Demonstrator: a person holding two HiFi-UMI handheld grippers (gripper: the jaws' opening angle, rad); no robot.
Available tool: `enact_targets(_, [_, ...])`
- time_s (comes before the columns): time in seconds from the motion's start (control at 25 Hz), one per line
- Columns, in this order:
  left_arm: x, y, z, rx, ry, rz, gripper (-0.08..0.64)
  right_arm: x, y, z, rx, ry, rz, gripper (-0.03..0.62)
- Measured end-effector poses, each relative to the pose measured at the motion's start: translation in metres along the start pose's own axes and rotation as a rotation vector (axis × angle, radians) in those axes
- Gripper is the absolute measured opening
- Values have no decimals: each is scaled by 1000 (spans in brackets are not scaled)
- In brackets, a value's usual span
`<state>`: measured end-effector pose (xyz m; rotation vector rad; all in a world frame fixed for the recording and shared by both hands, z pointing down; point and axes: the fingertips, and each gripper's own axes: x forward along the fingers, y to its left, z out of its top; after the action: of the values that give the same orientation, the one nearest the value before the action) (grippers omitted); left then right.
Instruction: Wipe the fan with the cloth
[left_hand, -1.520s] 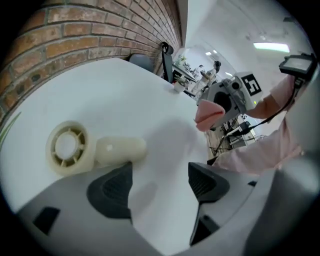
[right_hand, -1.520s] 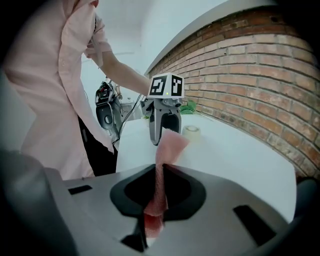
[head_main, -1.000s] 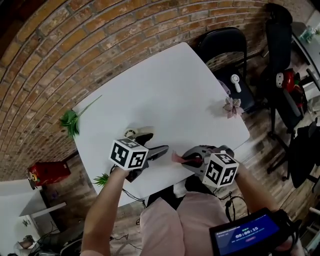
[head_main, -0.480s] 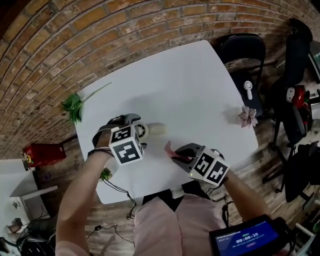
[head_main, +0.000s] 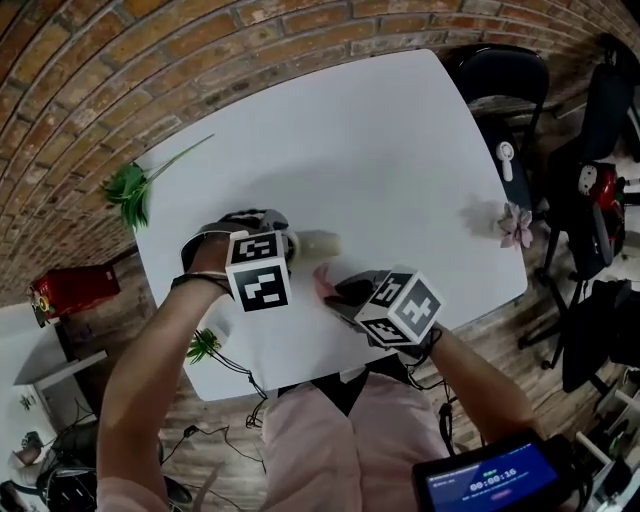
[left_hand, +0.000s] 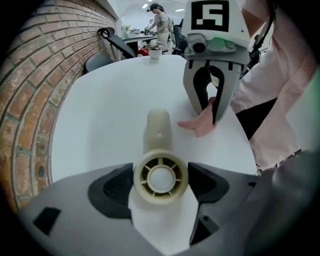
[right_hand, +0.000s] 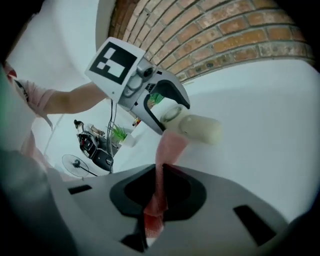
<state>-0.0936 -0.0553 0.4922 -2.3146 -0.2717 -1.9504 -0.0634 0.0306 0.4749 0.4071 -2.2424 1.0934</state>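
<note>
Fan-steadying step: the left claw, open with jaws just narrowing, straddles the fan by the counter's near edge. The right claw pinches the cloth. Next, likely: clamp, then wipe.

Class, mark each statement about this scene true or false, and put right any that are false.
1. The right gripper is shut on a pink cloth. True.
2. The fan stands upright on the table. False: it lies flat on the table, the round grille facing up.
3. The left gripper is clamped shut on nothing. False: its jaws stand apart on either side of the fan's head and do not press on it, though they have just been closing a little.
4. The table is white. True.
5. The cloth is draped over the fan's grille. False: the grille is bare, and the cloth's free end hangs beside the handle.
</note>
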Motion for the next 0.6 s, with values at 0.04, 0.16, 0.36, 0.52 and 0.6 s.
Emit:
enact_targets(0.04, [0, 0, 1, 2, -1, 1, 350, 5, 0, 2, 34, -3, 8, 31])
enact_targets(0.16, [0, -1, 2, 4, -8, -5, 350, 18, -2, 7, 105, -4, 15, 31])
enact_targets(0.36, [0, -1, 2, 8, -24, -20, 351, 31, -13, 22, 207, -22, -14, 31])
enact_targets(0.52, [0, -2, 2, 12, -31, -24, 351, 32, -29, 32, 311, -60, -65, 31])
enact_targets(0.6, [0, -2, 2, 17, -28, -24, 351, 32, -34, 36, 358, -82, -88, 31])
